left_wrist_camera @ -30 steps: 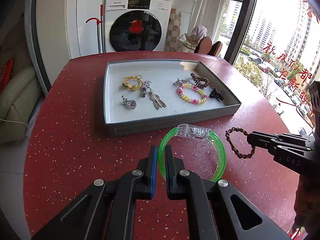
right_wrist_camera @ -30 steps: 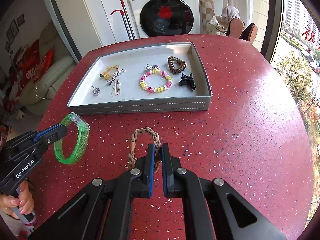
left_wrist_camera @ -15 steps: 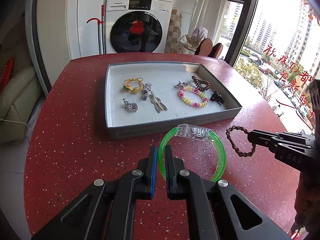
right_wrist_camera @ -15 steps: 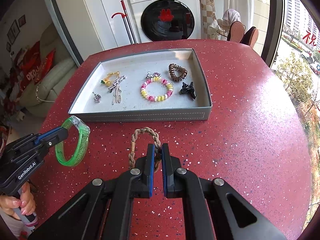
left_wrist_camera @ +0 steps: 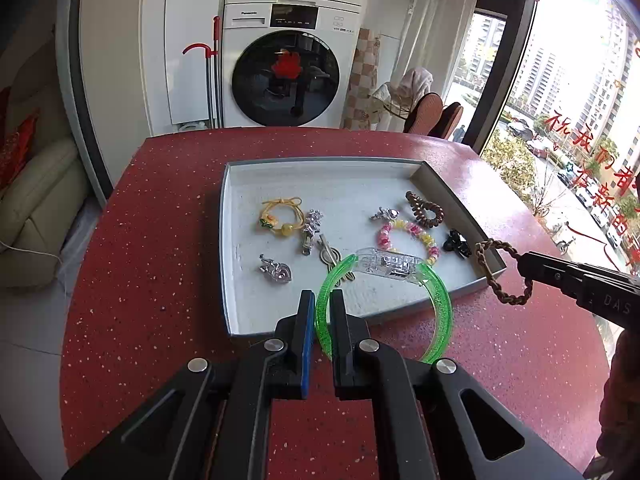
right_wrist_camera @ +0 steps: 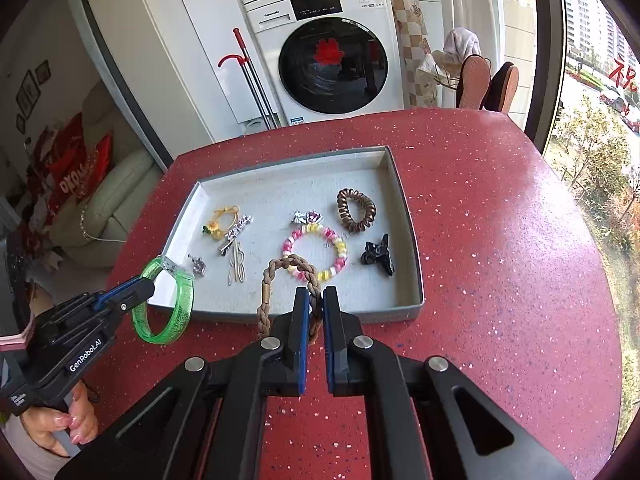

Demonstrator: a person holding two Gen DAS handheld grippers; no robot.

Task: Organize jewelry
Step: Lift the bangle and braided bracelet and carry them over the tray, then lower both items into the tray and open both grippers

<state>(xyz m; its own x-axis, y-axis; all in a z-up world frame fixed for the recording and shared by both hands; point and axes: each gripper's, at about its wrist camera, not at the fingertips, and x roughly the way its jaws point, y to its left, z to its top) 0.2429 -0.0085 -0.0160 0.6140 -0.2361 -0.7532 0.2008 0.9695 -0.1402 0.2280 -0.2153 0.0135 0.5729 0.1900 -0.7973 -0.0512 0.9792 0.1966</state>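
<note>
My left gripper (left_wrist_camera: 320,304) is shut on a green glitter bangle (left_wrist_camera: 440,300) with a clear clasp, held above the near edge of the grey tray (left_wrist_camera: 230,240); the bangle also shows in the right wrist view (right_wrist_camera: 180,308). My right gripper (right_wrist_camera: 316,300) is shut on a brown braided loop (right_wrist_camera: 280,268), held above the tray's (right_wrist_camera: 416,272) near edge; the loop also shows in the left wrist view (left_wrist_camera: 500,276). In the tray lie a pink-yellow bead bracelet (right_wrist_camera: 314,254), a brown coil hair tie (right_wrist_camera: 354,210), a black claw clip (right_wrist_camera: 378,258), a yellow hair tie (right_wrist_camera: 220,222) and silver charms (right_wrist_camera: 198,266).
The tray sits on a round red speckled table (right_wrist_camera: 500,240). A washing machine (left_wrist_camera: 286,76) and a red-handled mop (left_wrist_camera: 210,72) stand beyond the table. A beige sofa (left_wrist_camera: 32,208) is at the left, chairs (left_wrist_camera: 436,116) and a window at the right.
Both grippers have risen and moved forward toward the tray with their items; the bangle and the braided loop now hang over the tray's near edge instead of the bare table.
</note>
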